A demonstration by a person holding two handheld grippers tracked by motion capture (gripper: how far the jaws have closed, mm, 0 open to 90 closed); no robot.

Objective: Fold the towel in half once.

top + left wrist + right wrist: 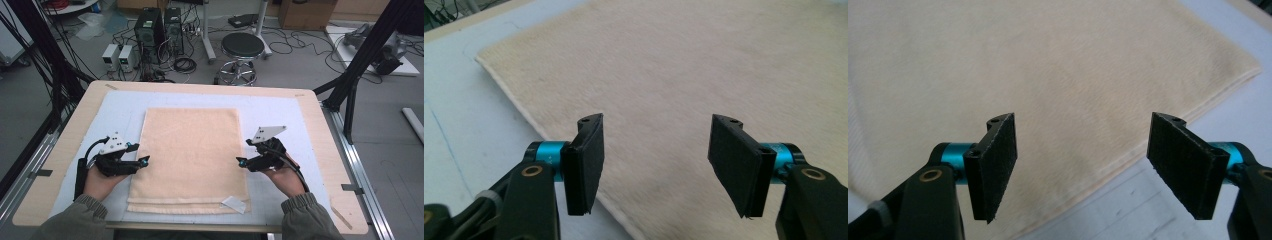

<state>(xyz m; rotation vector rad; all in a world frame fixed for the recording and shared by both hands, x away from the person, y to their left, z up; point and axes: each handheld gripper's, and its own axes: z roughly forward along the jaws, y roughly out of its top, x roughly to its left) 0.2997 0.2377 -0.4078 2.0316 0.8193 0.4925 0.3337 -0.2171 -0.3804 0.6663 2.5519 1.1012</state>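
Note:
A folded peach towel (190, 155) lies flat in the middle of the table, with a white label (234, 203) at its near right corner. My left gripper (145, 161) hovers at the towel's left edge, pointing inward. In the left gripper view its jaws (656, 165) stand apart over the towel (684, 75) with nothing between them. My right gripper (240, 162) sits at the towel's right edge, pointing inward. Its jaws (1083, 167) are also apart and empty above the towel's (1048, 70) edge.
A pale blue mat (280, 115) covers the wooden table (85, 115) under the towel. Beyond the far edge stand a black stool (242, 47), computer towers (150, 27) and loose cables. Black frame struts (365, 50) rise at the right.

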